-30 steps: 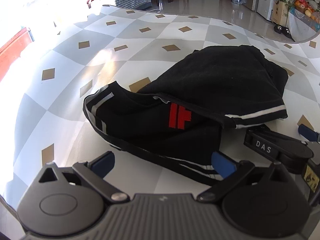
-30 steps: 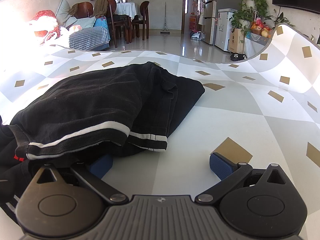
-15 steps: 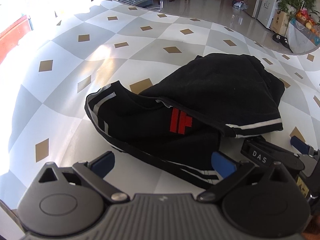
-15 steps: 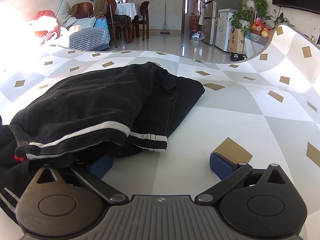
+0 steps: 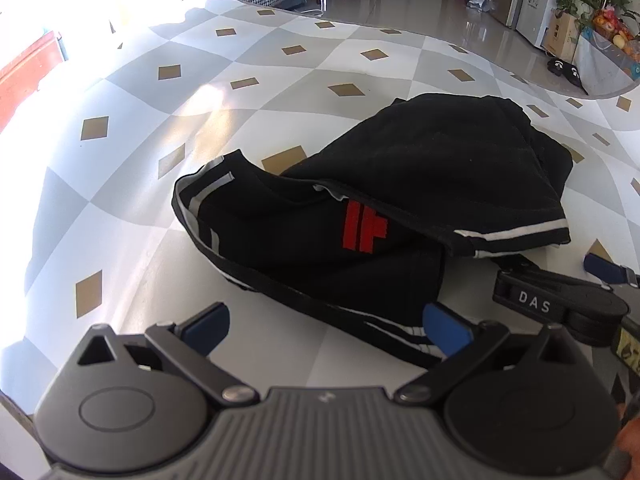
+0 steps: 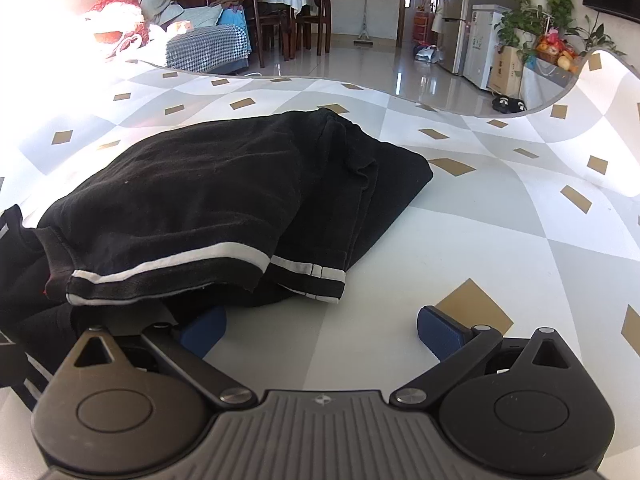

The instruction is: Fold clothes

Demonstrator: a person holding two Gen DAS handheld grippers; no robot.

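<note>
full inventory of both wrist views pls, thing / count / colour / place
garment: 1, black with white stripes and a red mark, partly folded in a heap mid-table
tablecloth: 1, white and grey checks with tan diamonds, covers the table; far right corner curls up
fridge: 1, silver, back of room, right
plants: a cluster, green, beside the fridge
dining chairs: several, dark wood, back of room around a white-clothed table
slippers: 1 pair, black, floor beyond the table
left gripper: 1, black with blue pads, open, at the garment's near hem
right gripper: 1, same, open, left pad under the garment's edge
</note>
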